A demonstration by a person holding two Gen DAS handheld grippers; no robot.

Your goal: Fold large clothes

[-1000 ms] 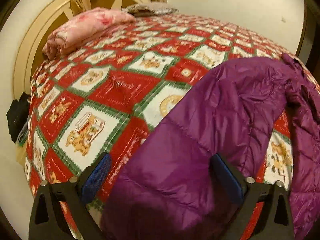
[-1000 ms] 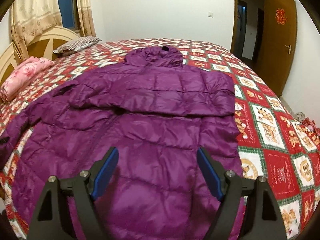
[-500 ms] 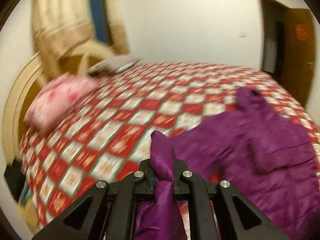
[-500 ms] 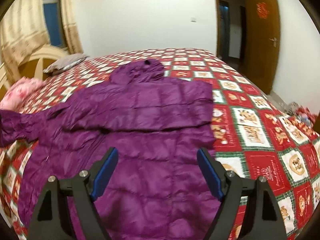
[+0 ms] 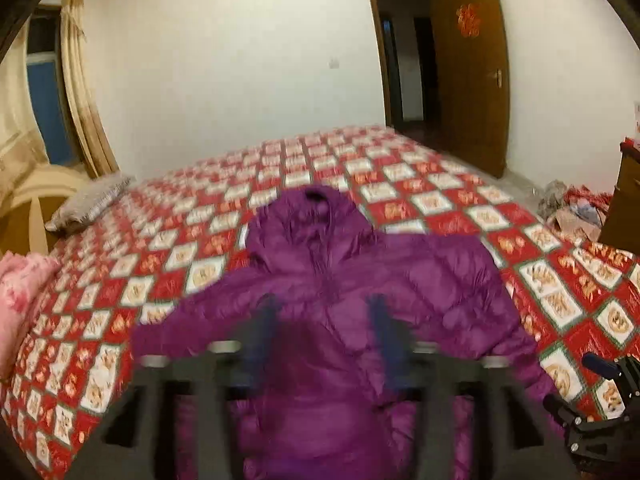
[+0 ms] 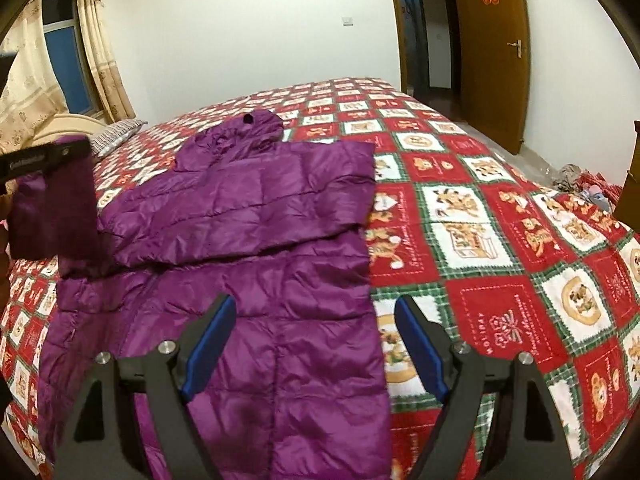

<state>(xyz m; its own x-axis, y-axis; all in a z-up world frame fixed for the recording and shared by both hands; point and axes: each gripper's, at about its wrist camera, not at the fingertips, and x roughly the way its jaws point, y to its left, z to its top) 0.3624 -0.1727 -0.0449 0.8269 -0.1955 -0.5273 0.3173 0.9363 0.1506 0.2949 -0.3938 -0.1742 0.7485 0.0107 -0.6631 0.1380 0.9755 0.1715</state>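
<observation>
I am folding a purple puffer jacket (image 6: 256, 240) that is lying spread on the bed (image 6: 500, 216), hood toward the far wall. One sleeve is already lying folded across the chest. My left claw (image 5: 324, 336) is opening above the jacket's middle; its view is blurred and I am seeing nothing pinched between the pads there, though in the right view purple fabric is hanging beside it. My right claw (image 6: 316, 344) is hovering with jaws wide apart over the hem edge, gripping nothing. I am judging the sleeves nearly done; the body fold is still waiting.
</observation>
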